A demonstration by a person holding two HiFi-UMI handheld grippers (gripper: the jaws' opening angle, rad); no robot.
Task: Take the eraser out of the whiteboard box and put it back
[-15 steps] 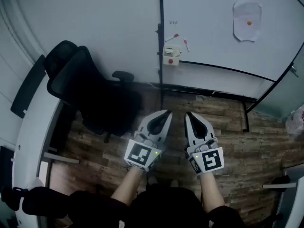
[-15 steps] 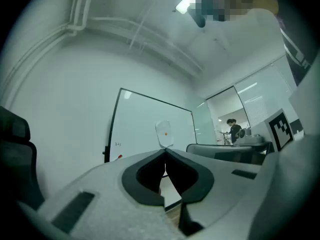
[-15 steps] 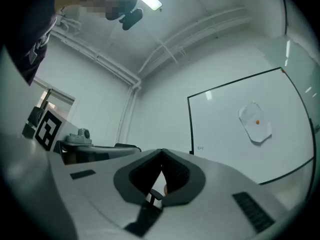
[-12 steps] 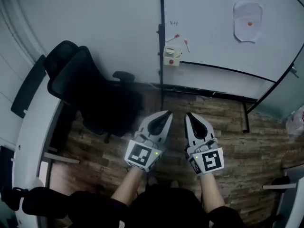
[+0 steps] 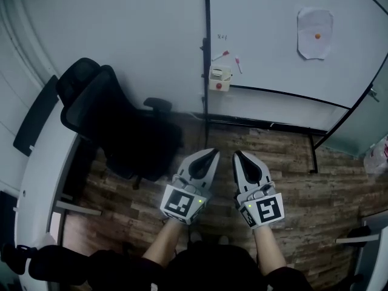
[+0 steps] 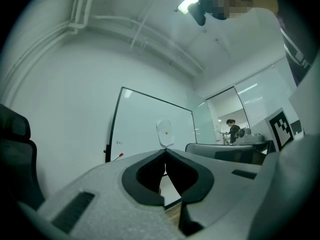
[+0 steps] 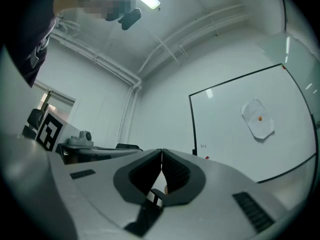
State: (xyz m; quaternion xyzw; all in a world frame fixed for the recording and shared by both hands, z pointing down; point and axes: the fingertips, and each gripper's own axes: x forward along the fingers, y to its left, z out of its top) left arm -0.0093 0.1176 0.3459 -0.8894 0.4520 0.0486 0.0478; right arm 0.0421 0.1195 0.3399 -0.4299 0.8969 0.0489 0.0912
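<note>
A small pale box (image 5: pixel 219 77) hangs on the left edge of the whiteboard (image 5: pixel 285 53), with two red-capped markers (image 5: pixel 222 55) stuck to the board just above it. Whether the eraser is inside cannot be made out. Both grippers are held side by side over the floor, well short of the box. My left gripper (image 5: pixel 215 153) has its jaws together and nothing between them. My right gripper (image 5: pixel 237 154) is likewise shut and empty. In the left gripper view the whiteboard (image 6: pixel 150 129) stands ahead past the closed tips (image 6: pixel 165 151); the right gripper view shows it (image 7: pixel 240 129) too.
A black office chair (image 5: pixel 115 126) stands at the left by a white desk edge (image 5: pixel 42 174). A paper sheet with an orange dot (image 5: pixel 314 33) is stuck to the board. The board's black stand legs (image 5: pixel 314 156) rest on the wood-pattern floor. A person stands far off (image 6: pixel 232 130).
Both grippers have shifted slightly up the picture, toward the whiteboard; the view has tilted a little. Their jaws have stayed shut.
</note>
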